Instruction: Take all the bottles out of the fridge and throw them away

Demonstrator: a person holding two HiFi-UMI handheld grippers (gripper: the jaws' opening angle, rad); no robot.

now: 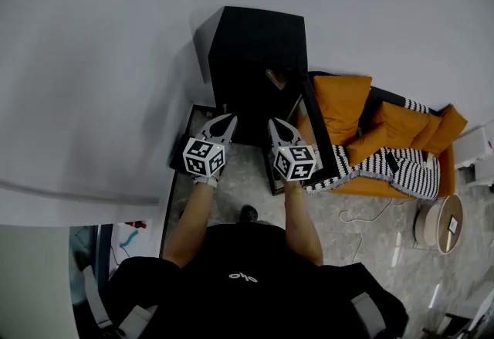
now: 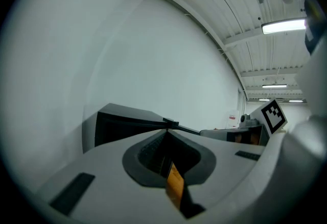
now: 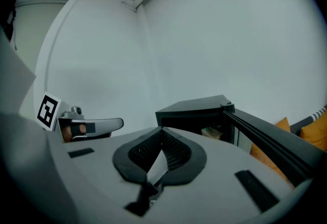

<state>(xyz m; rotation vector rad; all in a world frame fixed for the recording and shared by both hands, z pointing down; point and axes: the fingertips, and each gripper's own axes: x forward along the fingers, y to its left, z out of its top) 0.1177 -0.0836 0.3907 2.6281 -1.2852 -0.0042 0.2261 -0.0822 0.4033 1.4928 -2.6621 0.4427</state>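
The small black fridge (image 1: 255,44) stands upright on the floor (image 1: 247,183), its back to the white wall (image 1: 93,59) and its open front facing the person. Its door (image 1: 318,125) is swung out on the person's right, so its free edge points back towards them, just beside the orange sofa (image 1: 347,110) with a black-and-white striped blanket (image 1: 394,164) draped over it.

Inside the cabinet, near the hinge side, there is one small pale tan item (image 1: 275,77). It shows again in the right gripper view (image 3: 210,132), but it is too small to tell whether it is a bottle or which way it lies.

The person holds both tools out side by side, just short of the fridge opening and touching nothing. The left hand-held gripper (image 1: 229,118) points forward at the fridge, and its own view shows the jaws (image 2: 166,130) pressed together at the tips with nothing between them. The right hand-held gripper (image 1: 272,123) sits beside it, angled the same way, its tip close to the lower end of the door. Its jaws (image 3: 161,130) are likewise closed on nothing, with the fridge (image 3: 196,110) and the door's edge (image 3: 271,141) ahead of them.
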